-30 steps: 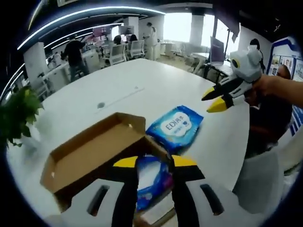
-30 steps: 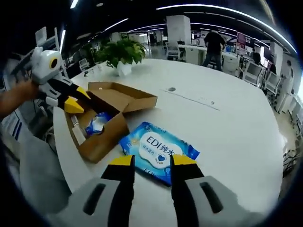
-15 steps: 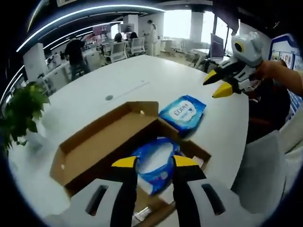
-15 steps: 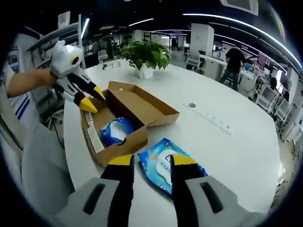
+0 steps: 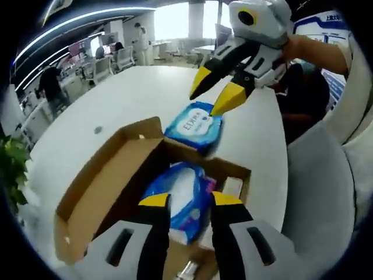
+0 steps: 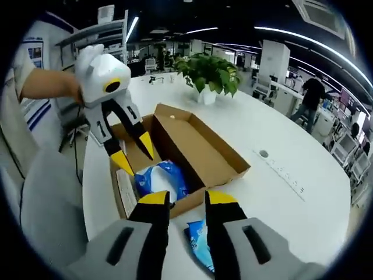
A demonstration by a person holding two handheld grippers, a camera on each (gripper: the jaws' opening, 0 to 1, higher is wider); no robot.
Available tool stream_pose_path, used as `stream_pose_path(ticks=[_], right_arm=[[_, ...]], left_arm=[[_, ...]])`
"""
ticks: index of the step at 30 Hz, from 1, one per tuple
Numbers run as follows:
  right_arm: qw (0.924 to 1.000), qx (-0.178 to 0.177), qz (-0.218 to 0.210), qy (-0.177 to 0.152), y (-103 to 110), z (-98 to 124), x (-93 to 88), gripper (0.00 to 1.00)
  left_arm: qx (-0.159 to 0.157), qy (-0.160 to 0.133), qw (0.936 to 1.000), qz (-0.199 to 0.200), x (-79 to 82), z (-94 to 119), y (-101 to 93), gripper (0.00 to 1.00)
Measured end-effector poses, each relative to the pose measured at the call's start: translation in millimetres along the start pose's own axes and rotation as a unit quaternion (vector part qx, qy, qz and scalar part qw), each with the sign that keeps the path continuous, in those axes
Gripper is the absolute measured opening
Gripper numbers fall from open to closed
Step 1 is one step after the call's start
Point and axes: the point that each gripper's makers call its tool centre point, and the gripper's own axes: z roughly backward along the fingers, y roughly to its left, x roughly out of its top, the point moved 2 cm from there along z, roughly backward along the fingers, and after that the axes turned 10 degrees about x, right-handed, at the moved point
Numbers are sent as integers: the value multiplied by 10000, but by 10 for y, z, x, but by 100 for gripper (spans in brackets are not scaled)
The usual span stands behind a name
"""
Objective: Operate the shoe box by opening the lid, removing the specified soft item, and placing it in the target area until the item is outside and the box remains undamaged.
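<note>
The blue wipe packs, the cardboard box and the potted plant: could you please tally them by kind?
Blue wipe packs: 2, one inside the box and one on the table.
Cardboard shoe box: 1, lid open.
Potted plant: 1.
Total: 4.

one wipes pack (image 5: 178,201) in box (image 5: 99,192), another (image 5: 194,124) beside

Bright, even office light; ceiling strips (image 6: 303,36) glare, windows (image 5: 175,17) beyond the table (image 5: 145,93) blown out. Edges bend fisheye-style, slight blur.
</note>
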Motion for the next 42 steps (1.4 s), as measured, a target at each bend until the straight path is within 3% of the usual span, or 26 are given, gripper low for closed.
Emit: stream_pose_path(ticks=[5,13,27,37,42], right_arm=[[9998,157,117,52,47,-206,9,17],[9983,299,256,426,-14,-572,-106,15],[9950,338,393,859,-99,-922,-243,10],[9877,255,744,1349,-91,-1121,-360,3],[9885,291,646,1338,-67,-1121,-366,0]], left_arm=[[-223,85,9995,-207,-87,-96,11,24],[-481,260,9974,-459,-192,-215,59,22],[-824,624,9915,-796,-358,-379,80,22],[-829,895,9897,-750,-502,-417,129,9],[-803,898,9895,-798,-534,-405,148,3]])
